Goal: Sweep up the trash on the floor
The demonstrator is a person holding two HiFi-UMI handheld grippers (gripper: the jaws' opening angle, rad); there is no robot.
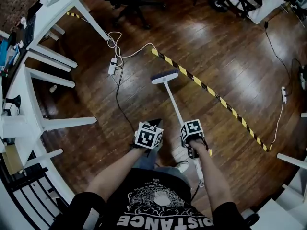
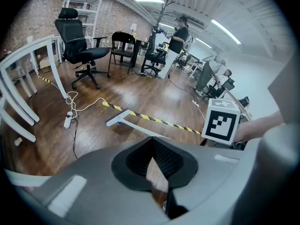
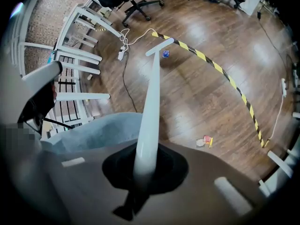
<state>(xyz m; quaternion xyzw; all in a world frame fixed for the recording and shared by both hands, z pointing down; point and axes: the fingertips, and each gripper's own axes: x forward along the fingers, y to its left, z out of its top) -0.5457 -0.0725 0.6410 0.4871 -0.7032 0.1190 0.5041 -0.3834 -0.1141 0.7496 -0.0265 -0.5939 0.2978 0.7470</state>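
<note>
Right gripper view shows your right gripper [image 3: 146, 168] clenched round the white broom handle [image 3: 152, 107], low on the shaft. The handle's long axis runs straight away from the jaws to the broom head [image 3: 159, 47], which rests on the wooden floor. A small blue scrap [image 3: 166, 54] lies just beside that head, on your side of it and a little right of the handle line. I cannot tell whether the bristles touch it.

Your left gripper [image 2: 152, 161] has its pads drawn together at the tips with nothing between them, only floor showing through the wedge behind. It hangs close beside the right one and takes no part in the hold, so the right hand is the one placed to act.

Measured from the white desk [image 1: 57, 4], the broom head sits well out from the desk's near right corner. It is past the power strip [image 1: 112, 67] that lies by the desk leg, and just short of the near end of the striped tape [image 1: 211, 92].

The relation that matters is that the blue scrap sits between the head and you, along the handle's axis. To my eye, a draw toward your feet should carry it, while a push would leave it behind. A second lot, the red-and-yellow scraps [image 3: 205, 141], lies well apart from the head. It is far from the desk's edge and near your right gripper's outer side. Judging by that, you would have to lift the head and set it beyond them before drawing again.
</note>
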